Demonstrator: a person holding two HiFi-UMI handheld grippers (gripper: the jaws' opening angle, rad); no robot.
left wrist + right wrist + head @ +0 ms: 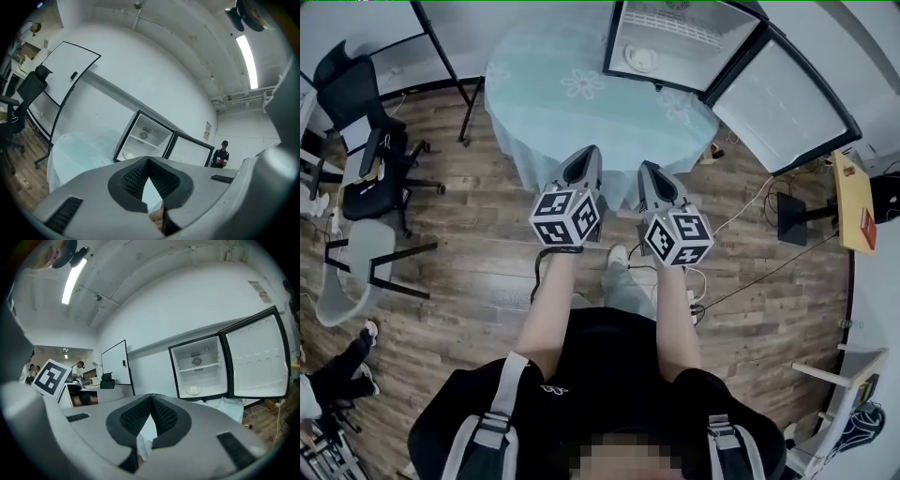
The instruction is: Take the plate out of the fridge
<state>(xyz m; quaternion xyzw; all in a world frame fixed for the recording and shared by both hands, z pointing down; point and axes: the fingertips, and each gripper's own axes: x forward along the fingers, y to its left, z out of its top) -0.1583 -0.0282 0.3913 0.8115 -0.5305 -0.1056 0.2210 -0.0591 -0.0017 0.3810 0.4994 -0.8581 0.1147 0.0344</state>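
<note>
Jaws closed and empty on left gripper (584, 157) and right gripper (650, 173); plate (641, 59) lies inside open fridge (694, 52)

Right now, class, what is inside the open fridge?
A white plate lies on the floor of the fridge, below a shelf. Anything under the plate is hidden.

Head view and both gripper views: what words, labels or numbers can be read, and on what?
None can be read.
Too small: wall notice, shirt logo.
Blurred: red label on the orange board.
Only square patterns, no letters: marker cubes.
</note>
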